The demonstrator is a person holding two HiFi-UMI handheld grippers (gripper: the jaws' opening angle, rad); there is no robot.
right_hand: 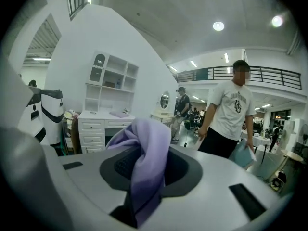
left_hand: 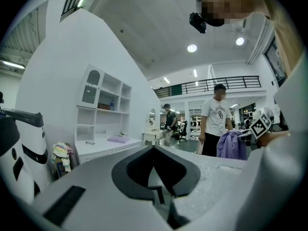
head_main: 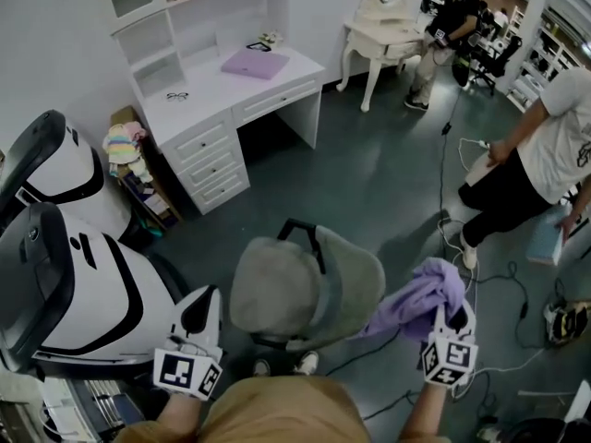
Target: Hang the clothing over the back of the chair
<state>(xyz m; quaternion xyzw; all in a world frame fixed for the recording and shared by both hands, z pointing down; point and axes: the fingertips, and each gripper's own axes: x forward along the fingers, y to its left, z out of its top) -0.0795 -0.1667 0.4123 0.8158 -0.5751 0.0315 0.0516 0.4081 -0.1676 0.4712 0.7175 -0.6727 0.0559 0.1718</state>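
- Head view showed the chair right below you with nothing draped on it, so the hanging itself was not yet done.
- The clothing, a bunched purple piece, sat off the chair's right edge. Your right hand-held gripper was clamped on it, with fabric spilling out between the jaws.
- Your left hand-held gripper was beside the chair's left edge, its jaws together and nothing in them.
- By my reading, the pick-up was finished. You had yet to carry the clothing over the chair's back, spread it and let go.
- From so steep an angle, the chair's back and seat blended into one rounded shape.
- I could not tell whether the trailing fold touched the chair, or what kind of garment it was.
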